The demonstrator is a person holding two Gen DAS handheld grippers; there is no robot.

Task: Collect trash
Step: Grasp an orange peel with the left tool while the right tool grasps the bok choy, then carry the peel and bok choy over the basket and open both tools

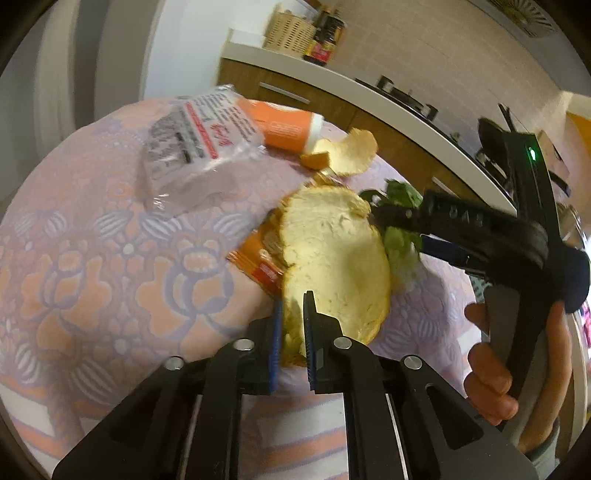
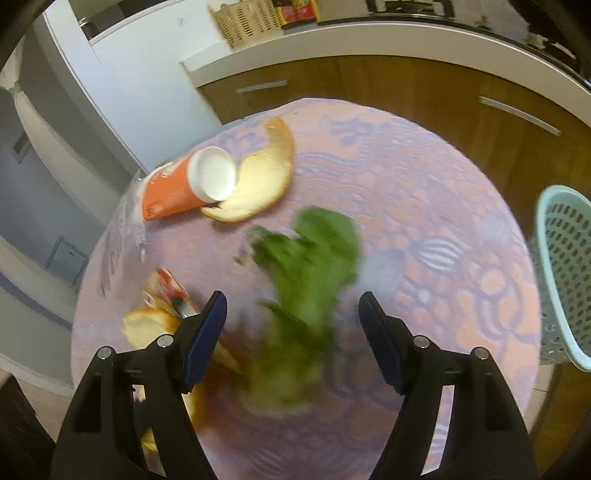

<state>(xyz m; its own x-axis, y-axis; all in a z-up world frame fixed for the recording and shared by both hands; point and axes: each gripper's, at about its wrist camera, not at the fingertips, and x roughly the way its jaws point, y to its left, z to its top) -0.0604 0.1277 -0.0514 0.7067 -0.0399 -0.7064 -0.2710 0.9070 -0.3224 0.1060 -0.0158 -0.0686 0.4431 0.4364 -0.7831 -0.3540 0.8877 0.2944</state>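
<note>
Barely begun: left claw (image 1: 291,314) clenched on a citrus peel (image 1: 332,258), right claw (image 2: 291,314) spread over leafy greens (image 2: 314,266), while tube (image 2: 177,188), wrappers and more peel litter the worktop (image 2: 424,184) and nothing shows inside the basket (image 2: 565,266).

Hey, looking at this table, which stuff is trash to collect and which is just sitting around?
Belongs to the job:
large peel, shut in the left gripper
curled peel
green leaves, between the open right gripper fingers
orange tube
clear plastic wrapper
snack wrapper
light blue basket

Just lying about:
wicker basket
dark jar
</note>
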